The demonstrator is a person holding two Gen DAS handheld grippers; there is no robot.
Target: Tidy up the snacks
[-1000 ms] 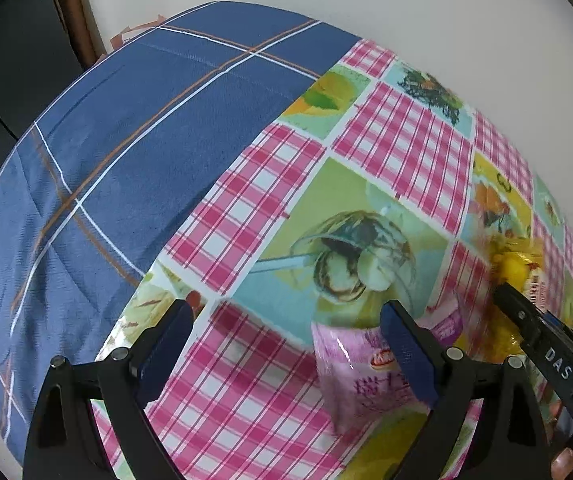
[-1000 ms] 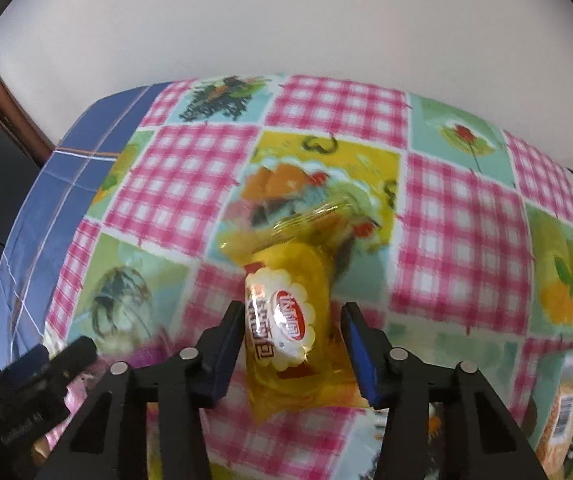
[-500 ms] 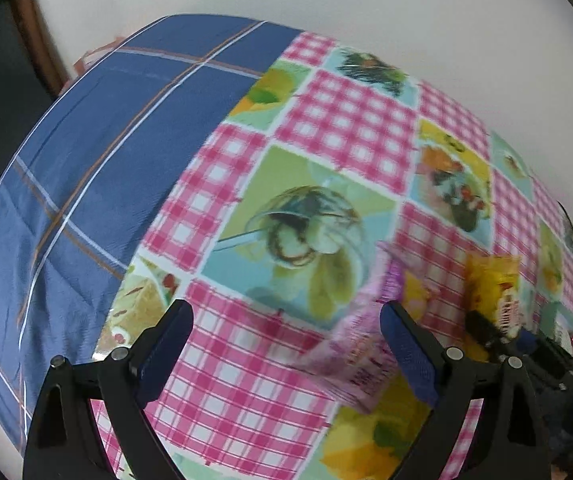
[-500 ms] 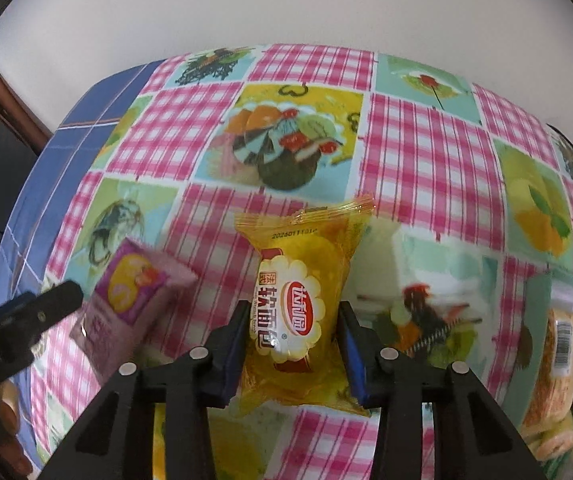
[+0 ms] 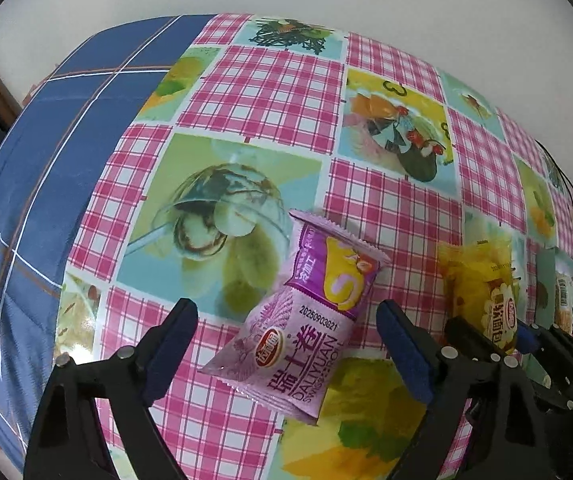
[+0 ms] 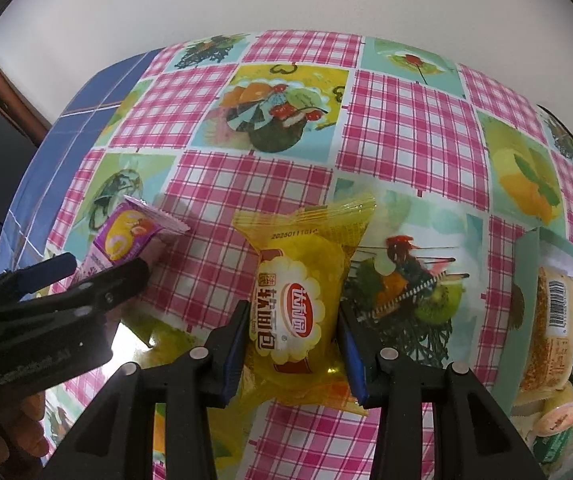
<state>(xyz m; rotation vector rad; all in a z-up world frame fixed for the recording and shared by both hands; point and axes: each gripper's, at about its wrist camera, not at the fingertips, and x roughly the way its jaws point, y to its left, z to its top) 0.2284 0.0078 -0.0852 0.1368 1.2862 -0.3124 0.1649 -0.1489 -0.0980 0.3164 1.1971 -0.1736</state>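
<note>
Clearly both packets looked light, soft and crinkly: the right tongs [image 6: 292, 336] pinched the yellow cake packet [image 6: 298, 300] across its puffy middle, while the left tongs [image 5: 286, 348] stood wide around the purple roll packet [image 5: 306, 320].

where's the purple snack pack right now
The purple snack pack lies on the checked tablecloth between the left gripper's open fingers, left of the yellow pack.

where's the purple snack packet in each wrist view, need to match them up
Left wrist: the purple snack packet lies low at centre on the tablecloth, between the open fingers of the left gripper.
Right wrist: the same packet sits at the left edge, partly hidden behind the left gripper.
Shared landmark: the yellow bread packet, held in the right gripper.
</note>
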